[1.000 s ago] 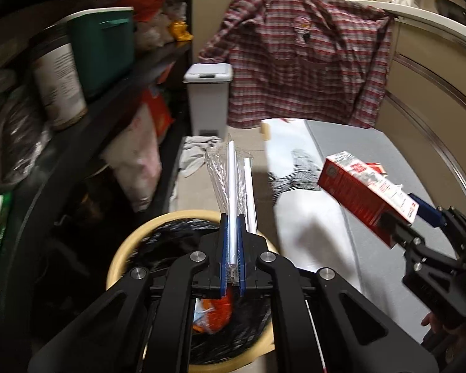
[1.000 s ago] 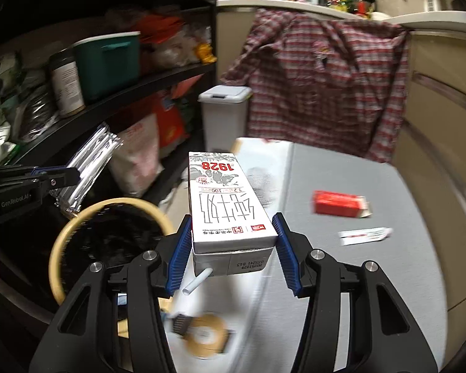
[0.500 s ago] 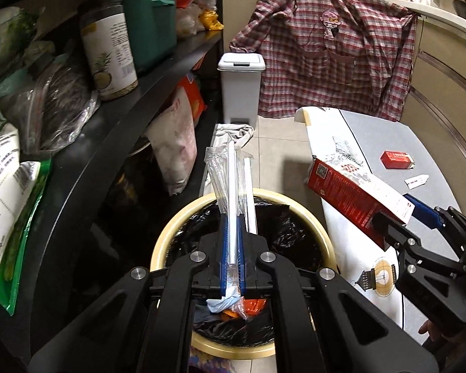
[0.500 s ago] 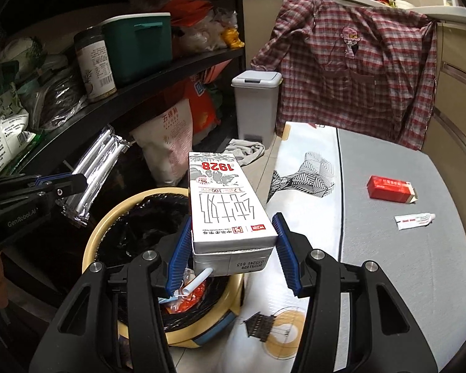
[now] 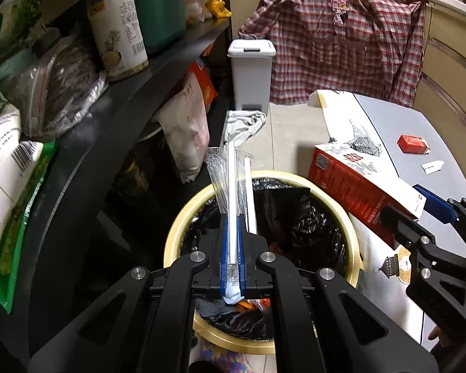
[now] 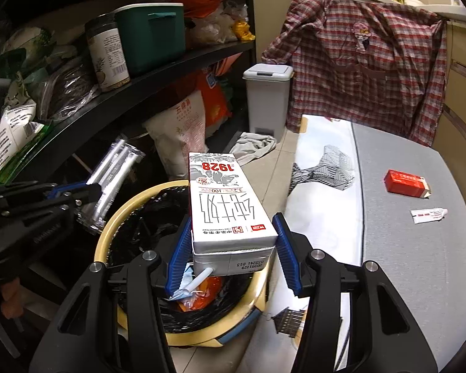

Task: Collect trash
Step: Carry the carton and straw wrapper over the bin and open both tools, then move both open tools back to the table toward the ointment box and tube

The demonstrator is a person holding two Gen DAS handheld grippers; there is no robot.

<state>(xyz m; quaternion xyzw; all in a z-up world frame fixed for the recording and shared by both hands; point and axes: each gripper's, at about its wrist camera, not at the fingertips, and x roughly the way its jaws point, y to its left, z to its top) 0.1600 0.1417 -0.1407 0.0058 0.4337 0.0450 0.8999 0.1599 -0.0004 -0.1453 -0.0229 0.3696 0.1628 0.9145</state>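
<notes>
Reference landmark: the round yellow-rimmed trash bin (image 5: 183, 217) lined with a black bag (image 5: 295, 217).

Left gripper (image 5: 231, 236): jaws closed almost fully, clamping a flat clear plastic packet of white straws (image 5: 231, 168). The packet projects forward beyond the blue pads and extends over the far rim of the trash bin. In the right wrist view this gripper (image 6: 87, 191) sits at the left edge of the trash bin (image 6: 115, 227), with the packet of straws (image 6: 115, 171) angled upward past the rim.

Right gripper (image 6: 233, 245): jaws about half open, both blue pads pressing the sides of a white milk carton (image 6: 226, 199) printed "1928". The carton is held lengthwise above the trash bin, toward its right side. A white straw (image 6: 198, 278) protrudes from the carton's near end, over the bin opening. In the left wrist view the right gripper (image 5: 419, 208) holds the milk carton (image 5: 357, 186), red side visible, above the bin's right rim.

Inside the trash bin: orange wrapper scraps (image 6: 202, 295) lie on the black bag (image 6: 146, 230).

To the right of the trash bin, a grey table (image 6: 404, 248) carries a small red box (image 6: 407, 181) and a small white tube (image 6: 428, 216), well apart from the bin. Beyond the bin stands a white lidded pedal bin (image 6: 267, 99); a plaid shirt (image 6: 366, 62) hangs behind it. Left of the bin, a black shelf unit (image 6: 139, 93) holds a green container (image 6: 152, 37) and a labelled jar (image 6: 107, 52).
</notes>
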